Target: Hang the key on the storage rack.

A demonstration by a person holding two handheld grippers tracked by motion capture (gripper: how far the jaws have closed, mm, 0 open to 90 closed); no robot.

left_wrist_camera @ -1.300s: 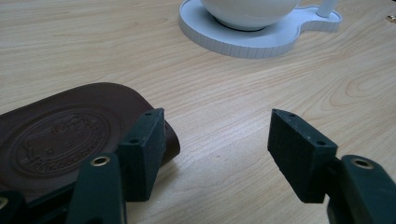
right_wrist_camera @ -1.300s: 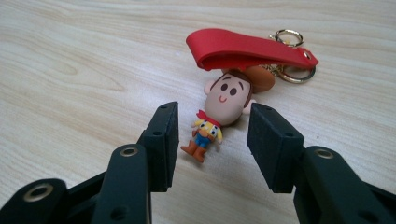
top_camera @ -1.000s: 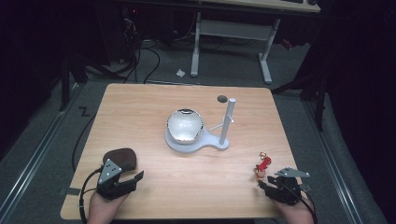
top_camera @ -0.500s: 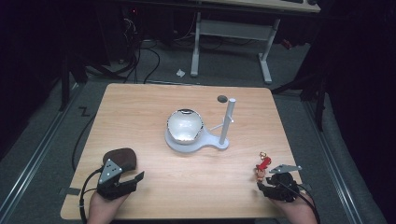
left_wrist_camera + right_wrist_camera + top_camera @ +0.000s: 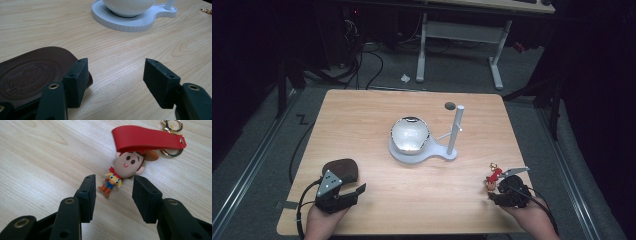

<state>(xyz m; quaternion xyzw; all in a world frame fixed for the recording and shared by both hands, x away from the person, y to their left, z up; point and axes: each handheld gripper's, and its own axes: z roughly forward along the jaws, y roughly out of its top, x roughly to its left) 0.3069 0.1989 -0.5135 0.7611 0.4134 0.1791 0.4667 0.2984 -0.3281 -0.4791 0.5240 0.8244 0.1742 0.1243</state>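
Observation:
A keychain lies flat on the wooden table [image 5: 362, 115] at the front right: a small cowboy figure [image 5: 125, 165] [image 5: 491, 183] on a red strap [image 5: 147, 138] with a gold clasp [image 5: 171, 123]. My right gripper [image 5: 114, 192] [image 5: 494, 194] hovers right behind it, open. Its jaws have just been opening; the figure's feet lie between the tips, untouched by the pads. At the front left my left gripper [image 5: 116, 72] [image 5: 357, 192] stands open with nothing in it, one jaw at the edge of a brown embossed leather pouch [image 5: 30, 75] [image 5: 343, 169].
A white stand [image 5: 422, 152] [image 5: 130, 23] sits mid-table, carrying a shiny round bowl [image 5: 409, 132] and an upright white post [image 5: 455, 127]. A small dark disc [image 5: 450, 105] lies near the far edge. Bare wood lies between the two grippers.
The right gripper has lifted a little and drawn slightly toward the keychain, which has stayed put. The left gripper and the pouch have not moved.

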